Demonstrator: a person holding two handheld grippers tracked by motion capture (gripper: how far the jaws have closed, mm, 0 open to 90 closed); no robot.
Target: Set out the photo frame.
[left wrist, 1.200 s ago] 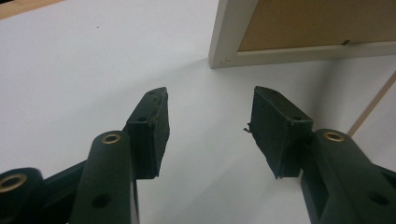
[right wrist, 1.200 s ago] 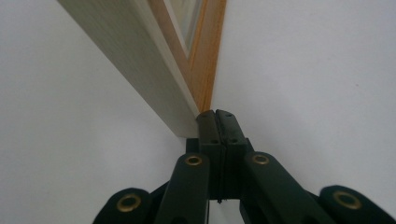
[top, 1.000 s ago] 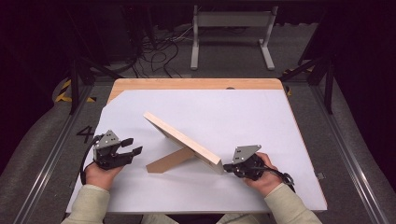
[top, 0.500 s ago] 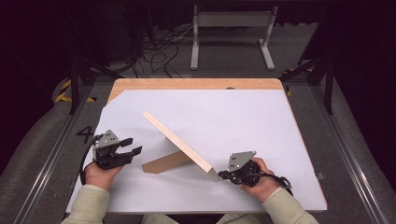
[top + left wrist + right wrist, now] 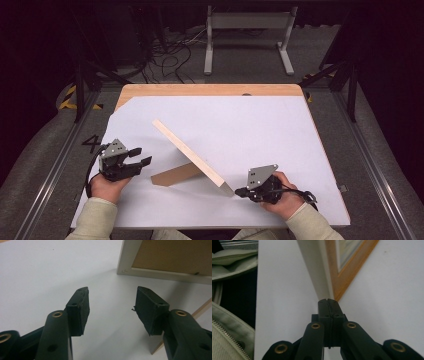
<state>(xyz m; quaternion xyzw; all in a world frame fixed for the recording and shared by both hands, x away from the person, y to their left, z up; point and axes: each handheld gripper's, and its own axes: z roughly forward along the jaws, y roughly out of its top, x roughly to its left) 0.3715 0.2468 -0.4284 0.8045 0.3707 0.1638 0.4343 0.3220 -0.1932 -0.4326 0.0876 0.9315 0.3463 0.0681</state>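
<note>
Clearly a picture frame (image 5: 192, 156) stands propped on the white sheet (image 5: 260, 135) that covers the wooden table (image 5: 210, 90); it runs diagonally from the middle of the sheet toward the person's right, leaning on its brown stand (image 5: 176, 175), which reaches out on the left-hand side; in the left gripper view its pale rim and brown backing (image 5: 172, 255) show at the upper right; in the right gripper view its near corner (image 5: 325, 293) sits just at the jaw tips, with wood trim and glass beyond. Left gripper (image 5: 141, 156) rests near the sheet's left edge, apart from the stand; its jaws stand well apart with nothing but bare sheet between them. Right gripper (image 5: 238, 191) sits just beside the frame's near corner; its jaws are pressed together, pad against pad, gripping nothing; whether the tips touch the corner I cannot tell.
</note>
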